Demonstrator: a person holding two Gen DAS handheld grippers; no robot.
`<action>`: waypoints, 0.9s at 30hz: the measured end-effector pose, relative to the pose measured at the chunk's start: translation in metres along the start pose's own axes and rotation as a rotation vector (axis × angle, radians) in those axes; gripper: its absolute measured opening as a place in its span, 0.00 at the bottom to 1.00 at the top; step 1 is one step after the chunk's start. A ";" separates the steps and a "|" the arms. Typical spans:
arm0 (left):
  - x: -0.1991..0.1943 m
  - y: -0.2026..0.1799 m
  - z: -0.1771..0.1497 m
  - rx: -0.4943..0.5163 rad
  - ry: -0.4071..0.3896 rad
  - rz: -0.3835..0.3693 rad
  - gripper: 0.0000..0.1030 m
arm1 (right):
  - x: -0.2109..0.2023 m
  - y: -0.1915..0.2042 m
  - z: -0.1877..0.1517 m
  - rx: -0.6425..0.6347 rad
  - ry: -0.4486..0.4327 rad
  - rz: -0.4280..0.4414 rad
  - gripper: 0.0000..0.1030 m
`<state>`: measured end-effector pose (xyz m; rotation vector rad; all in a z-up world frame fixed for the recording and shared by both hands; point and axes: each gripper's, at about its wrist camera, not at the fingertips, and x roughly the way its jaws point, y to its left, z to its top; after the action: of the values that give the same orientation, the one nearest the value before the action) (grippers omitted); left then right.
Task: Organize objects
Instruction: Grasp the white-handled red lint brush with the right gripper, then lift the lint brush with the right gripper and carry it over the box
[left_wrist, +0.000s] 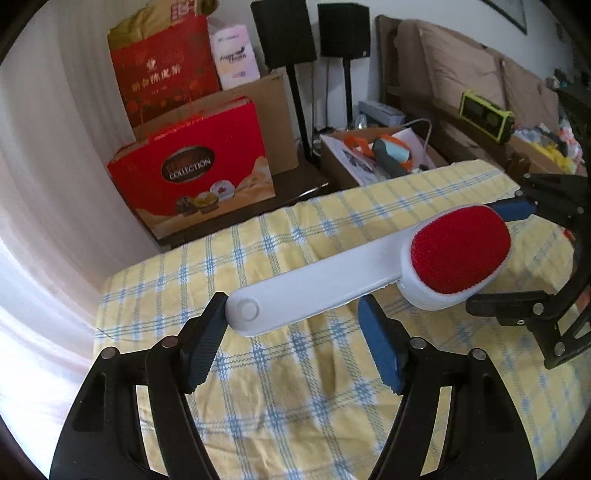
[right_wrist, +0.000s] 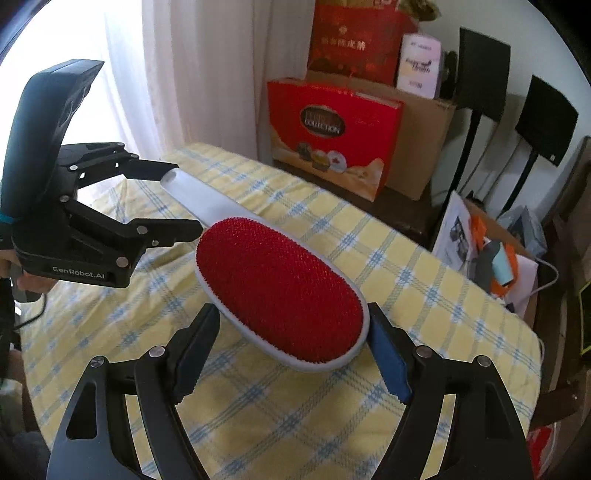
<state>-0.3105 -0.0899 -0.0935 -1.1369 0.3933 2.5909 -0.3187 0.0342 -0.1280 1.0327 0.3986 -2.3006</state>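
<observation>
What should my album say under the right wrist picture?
Right tool closed around a red lint brush over a yellow checked cloth.

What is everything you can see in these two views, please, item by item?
white plastic lint brush with red oval pad: one, white and red, held between both grippers
yellow-and-blue checked cloth: one, spread under the brush
red cardboard gift box: one, red, beyond the cloth's far edge
black speakers on stands: two, black, at the back
open cardboard box of clutter: one, brown, beside the stands
left gripper: one, black with blue pads, on the brush handle
right gripper: one, black, on the red head
</observation>
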 end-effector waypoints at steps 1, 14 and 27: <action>-0.004 -0.002 0.001 0.000 -0.003 0.000 0.66 | -0.006 0.001 -0.001 0.001 -0.007 -0.003 0.78; -0.064 -0.046 -0.001 0.036 -0.033 -0.003 0.66 | -0.078 0.019 -0.024 -0.004 -0.051 -0.068 0.78; -0.127 -0.116 -0.011 0.084 -0.085 0.045 0.58 | -0.170 0.040 -0.076 0.031 -0.123 -0.147 0.78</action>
<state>-0.1784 -0.0056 -0.0213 -0.9971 0.5094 2.6238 -0.1597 0.1044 -0.0508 0.8968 0.4019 -2.4941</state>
